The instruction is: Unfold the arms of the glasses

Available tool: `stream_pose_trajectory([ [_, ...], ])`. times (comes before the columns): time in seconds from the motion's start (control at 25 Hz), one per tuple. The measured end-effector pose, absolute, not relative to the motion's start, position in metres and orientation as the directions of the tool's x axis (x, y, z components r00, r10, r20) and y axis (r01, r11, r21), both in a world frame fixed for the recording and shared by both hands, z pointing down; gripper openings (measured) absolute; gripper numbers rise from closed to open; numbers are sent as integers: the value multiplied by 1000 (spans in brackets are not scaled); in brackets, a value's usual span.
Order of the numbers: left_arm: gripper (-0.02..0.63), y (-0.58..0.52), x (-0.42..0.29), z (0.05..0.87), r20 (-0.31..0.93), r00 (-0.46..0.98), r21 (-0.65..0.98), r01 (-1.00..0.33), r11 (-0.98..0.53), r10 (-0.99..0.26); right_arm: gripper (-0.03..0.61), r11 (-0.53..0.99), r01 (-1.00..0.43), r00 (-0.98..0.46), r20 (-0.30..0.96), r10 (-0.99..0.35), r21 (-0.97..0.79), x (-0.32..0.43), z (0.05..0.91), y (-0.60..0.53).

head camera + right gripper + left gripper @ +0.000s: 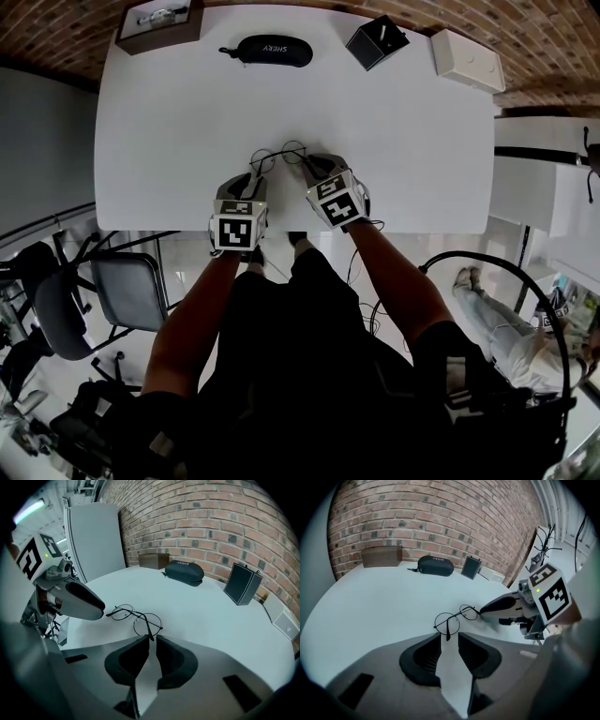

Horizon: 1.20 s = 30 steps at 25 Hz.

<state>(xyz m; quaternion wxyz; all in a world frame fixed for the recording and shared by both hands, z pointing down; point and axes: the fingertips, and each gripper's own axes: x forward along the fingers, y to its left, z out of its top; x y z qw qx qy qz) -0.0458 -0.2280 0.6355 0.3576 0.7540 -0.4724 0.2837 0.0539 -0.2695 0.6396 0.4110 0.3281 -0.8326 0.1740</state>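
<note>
Along the far edge of the white table (178, 122), well apart from the work, stand a brown box (159, 26), a black glasses case (274, 50), a black box (376, 42) and a white box (467, 59). The glasses (279, 155) lie near the near edge. Both grippers slope down at them side by side. The left gripper (450, 637) is released, with one arm tip in its gap. The right gripper (152, 639) is narrowly parted at the other tip.

One table (187, 141) in front of me. On it I count one pair of glasses (278, 156) with two round lenses, one black glasses case (274, 50), and three boxes: one brown box (159, 25), one black box (377, 42), one white box (467, 60). I hold two grippers, my left gripper (256, 172) and my right gripper (309, 167).
</note>
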Motion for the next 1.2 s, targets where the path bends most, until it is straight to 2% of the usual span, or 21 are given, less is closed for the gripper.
stream_pose_trajectory([
  [0.4, 115, -229, -44, 653, 807, 364, 234, -920, -313, -465, 11, 749, -662, -433, 812, -391, 8, 52, 643, -270],
  [0.56, 75, -230, -47, 658, 820, 334, 205, -929, -308, -465, 11, 741, -671, -438, 807, -395, -2, 53, 643, -270],
  [0.76, 66, -230, -46, 658, 838, 315, 166, -925, -341, -446, 11, 746, -666, -436, 807, -398, 8, 53, 642, -270],
  [1.04, 66, -230, -43, 659, 883, 211, 18, -908, -418, -419, 11, 750, -661, -426, 809, -405, 27, 51, 642, -270],
  [1.2, 43, -230, -41, 660, 888, 216, 34, -911, -410, -405, 11, 751, -659, -429, 807, -405, 26, 51, 642, -270],
])
